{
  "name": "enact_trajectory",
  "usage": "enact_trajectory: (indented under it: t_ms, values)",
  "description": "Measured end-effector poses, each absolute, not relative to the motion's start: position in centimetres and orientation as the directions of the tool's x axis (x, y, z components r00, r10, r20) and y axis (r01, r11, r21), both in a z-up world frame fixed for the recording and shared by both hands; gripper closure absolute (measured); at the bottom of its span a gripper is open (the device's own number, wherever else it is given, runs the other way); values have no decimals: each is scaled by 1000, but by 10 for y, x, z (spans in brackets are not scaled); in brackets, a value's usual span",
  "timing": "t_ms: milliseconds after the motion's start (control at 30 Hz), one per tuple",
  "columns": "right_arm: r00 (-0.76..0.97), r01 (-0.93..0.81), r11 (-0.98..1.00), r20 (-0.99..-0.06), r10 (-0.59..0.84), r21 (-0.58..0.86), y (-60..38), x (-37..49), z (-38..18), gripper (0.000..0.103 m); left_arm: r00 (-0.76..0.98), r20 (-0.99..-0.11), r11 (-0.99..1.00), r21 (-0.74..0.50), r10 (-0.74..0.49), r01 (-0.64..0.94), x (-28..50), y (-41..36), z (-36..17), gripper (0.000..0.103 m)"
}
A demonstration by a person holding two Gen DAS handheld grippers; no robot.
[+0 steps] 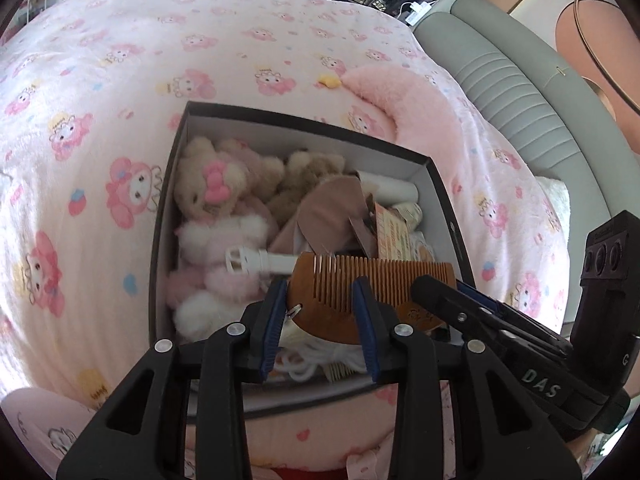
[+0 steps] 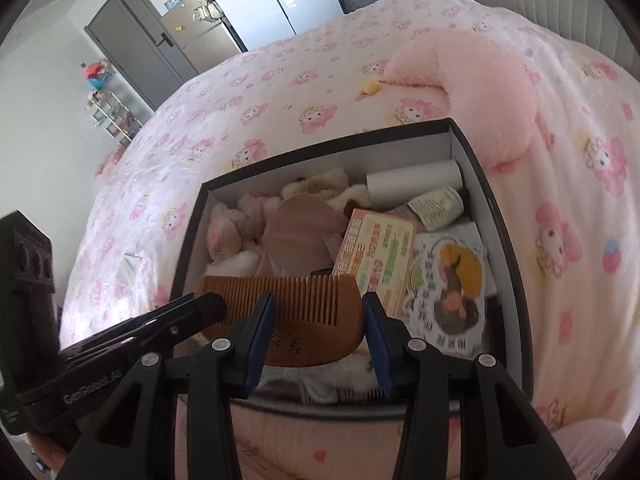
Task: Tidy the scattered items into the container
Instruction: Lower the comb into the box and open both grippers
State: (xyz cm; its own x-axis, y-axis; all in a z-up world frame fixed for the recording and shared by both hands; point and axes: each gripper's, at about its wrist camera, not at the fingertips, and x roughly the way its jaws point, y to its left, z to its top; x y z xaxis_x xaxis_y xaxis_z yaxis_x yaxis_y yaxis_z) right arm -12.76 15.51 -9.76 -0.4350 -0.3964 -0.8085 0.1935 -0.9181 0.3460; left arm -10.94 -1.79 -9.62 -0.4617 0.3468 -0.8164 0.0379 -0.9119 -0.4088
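Lying across the near end of the box (image 1: 436,184), the comb (image 1: 360,280) rests on the things inside (toys, papers). Left gripper (image 1: 320,320) and right gripper (image 2: 318,332) both hang released over the comb, on the bed (image 1: 120,80).

Bedspread (image 1: 132,92): pink with cartoon rabbit print, spread beneath and all round the tongs.
Plush cushion (image 2: 476,92): pale pink, curved, lying on the bedspread ahead of the tongs and to their right.
Yellow trinket (image 1: 330,81): small, on the bedspread well ahead of the tongs, at the cushion's tip.
Headboard (image 1: 516,92): grey, padded, ribbed, far right of the tongs.
Fridge (image 2: 200,36): silver, far ahead and left.
Wire shelf (image 2: 112,116): white, cluttered, far left by the wall.
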Motion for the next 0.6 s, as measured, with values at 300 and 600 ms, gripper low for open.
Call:
enact_trajectory:
  t_ms: [300,600]
  values:
    - [-398,192,-922,-832,-386,335,149,-138,-128,62,-409,-844,-910,-409,347,71,-118,-25,-127,70]
    - [-491,175,-926,-786,-376,334,171,-115,-99,63,-441,-782,-871,-492,440,3,-89,-27,-110,70]
